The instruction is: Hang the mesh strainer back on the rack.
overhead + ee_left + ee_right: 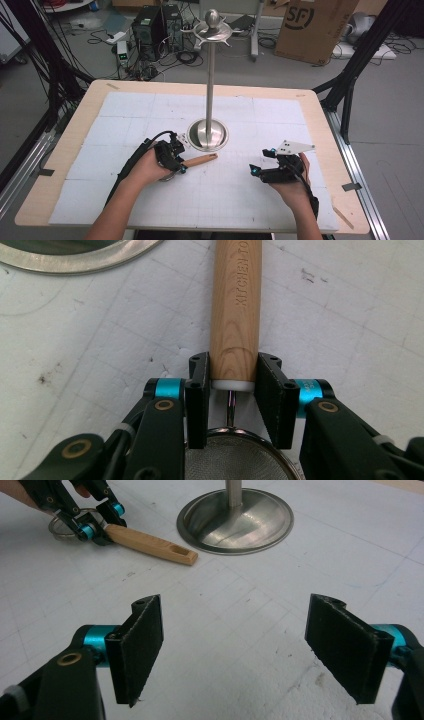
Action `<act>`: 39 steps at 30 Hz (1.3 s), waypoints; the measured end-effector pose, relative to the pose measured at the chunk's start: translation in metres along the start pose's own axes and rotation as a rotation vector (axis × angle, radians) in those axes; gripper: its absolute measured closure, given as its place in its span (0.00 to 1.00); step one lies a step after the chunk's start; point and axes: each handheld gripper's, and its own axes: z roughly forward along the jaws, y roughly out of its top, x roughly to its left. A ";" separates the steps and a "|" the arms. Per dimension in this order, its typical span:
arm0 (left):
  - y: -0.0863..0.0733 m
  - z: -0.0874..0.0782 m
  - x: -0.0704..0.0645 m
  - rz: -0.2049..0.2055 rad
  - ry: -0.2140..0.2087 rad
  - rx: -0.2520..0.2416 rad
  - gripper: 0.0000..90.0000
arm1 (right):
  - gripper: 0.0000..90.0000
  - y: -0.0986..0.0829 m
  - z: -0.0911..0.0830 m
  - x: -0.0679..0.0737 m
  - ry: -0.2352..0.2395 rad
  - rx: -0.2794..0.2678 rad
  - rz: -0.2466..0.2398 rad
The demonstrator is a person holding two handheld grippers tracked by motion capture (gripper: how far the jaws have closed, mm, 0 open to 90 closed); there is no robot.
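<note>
Wooden-handled round mesh strainer [235, 315] lies on bench [320, 107], left tongs [233, 390] clamped on its handle. Right tongs [247, 650] apart, empty. Likely destination, tall steel hook stand [209, 75], not yet reached.

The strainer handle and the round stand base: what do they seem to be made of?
The strainer handle looks like light, unvarnished wood: visible grain, matte surface, engraved letters. The stand base seems to be brushed metal, probably stainless steel: silvery, with soft reflections. The left claw is closed on the handle.
</note>
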 end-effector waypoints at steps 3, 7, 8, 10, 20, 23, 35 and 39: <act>0.003 0.001 -0.001 0.013 0.008 -0.010 0.68 | 0.25 0.000 0.001 0.000 0.001 0.003 0.002; 0.010 0.004 -0.005 0.030 0.039 0.036 0.71 | 0.25 0.000 0.000 -0.001 0.003 0.003 0.002; 0.010 0.004 -0.005 0.030 0.039 0.036 0.74 | 0.25 0.000 0.000 -0.001 0.003 0.003 0.002; 0.011 0.004 -0.007 0.034 0.054 0.039 0.75 | 0.25 0.000 0.000 0.000 0.002 0.004 0.004; 0.009 0.001 -0.016 0.094 0.096 0.028 0.77 | 0.25 -0.001 -0.001 -0.001 0.001 0.000 0.005; 0.007 -0.009 -0.015 0.077 0.099 -0.032 0.77 | 0.25 -0.001 -0.001 -0.001 -0.001 -0.001 0.006; -0.004 -0.055 -0.013 0.051 0.121 -0.256 0.77 | 0.25 -0.001 -0.001 -0.001 0.001 -0.003 0.008; -0.006 -0.068 -0.013 0.046 0.118 -0.325 0.77 | 0.25 -0.001 -0.001 -0.001 0.002 -0.003 0.010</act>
